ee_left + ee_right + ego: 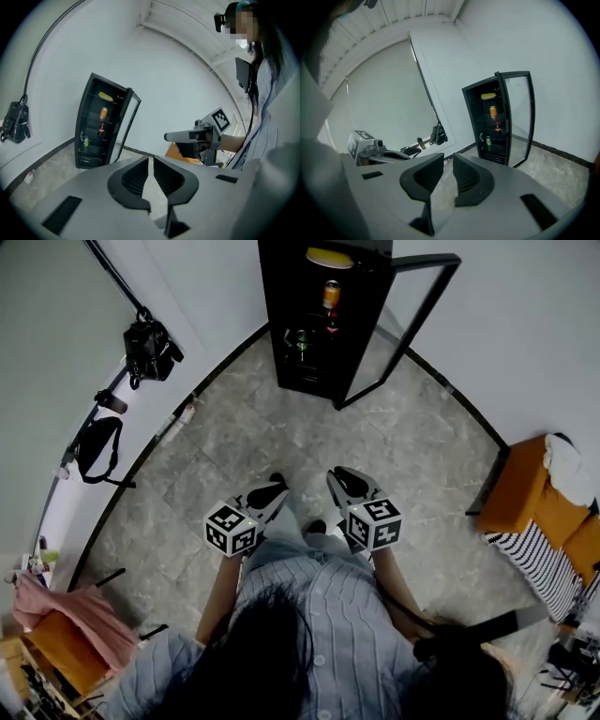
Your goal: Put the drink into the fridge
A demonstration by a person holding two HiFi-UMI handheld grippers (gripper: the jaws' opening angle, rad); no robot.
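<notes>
A black fridge (309, 310) stands against the far wall with its glass door (412, 310) swung open. On its shelves I see an orange can (331, 293), a dark bottle (331, 326), a green can (301, 339) and a yellow item (330, 257) at the top. My left gripper (272, 491) and right gripper (342, 482) are held side by side in front of me, well short of the fridge. Both are shut with nothing between the fingers. The right gripper view shows the fridge (497, 122) ahead, and the left gripper view shows it (101, 124) to the left.
A camera bag (150, 348) hangs on a stand at the left wall, with a black bag (98, 446) below it. An orange seat (530, 493) with striped cloth is at the right. A pink cloth (70, 610) lies at the lower left. Grey tiled floor (281, 427) stretches to the fridge.
</notes>
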